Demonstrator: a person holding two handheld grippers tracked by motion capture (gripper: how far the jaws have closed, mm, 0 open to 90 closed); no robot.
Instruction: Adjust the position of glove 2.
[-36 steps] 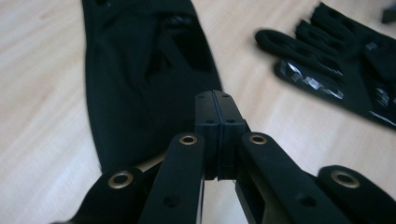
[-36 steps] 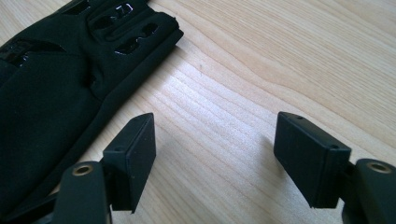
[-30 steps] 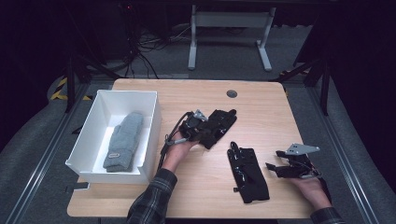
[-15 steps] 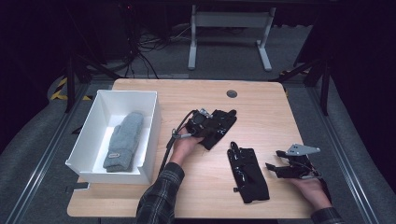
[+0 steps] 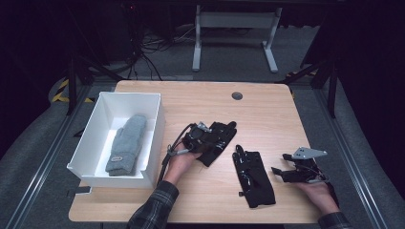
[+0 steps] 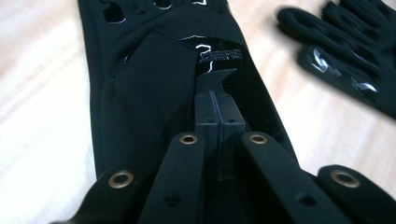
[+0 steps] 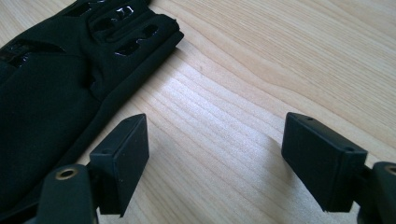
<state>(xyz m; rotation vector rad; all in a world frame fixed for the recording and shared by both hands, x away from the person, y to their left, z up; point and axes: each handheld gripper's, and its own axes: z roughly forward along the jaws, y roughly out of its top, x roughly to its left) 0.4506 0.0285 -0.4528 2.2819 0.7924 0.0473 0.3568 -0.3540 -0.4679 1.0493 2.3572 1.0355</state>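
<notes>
Left hand-held gripper closed, tips resting on black glove; right hand-held gripper wide, empty, low over table.

We see the box at the table's left with a mitten inside; right of the box lie two gloves side by side.
</notes>
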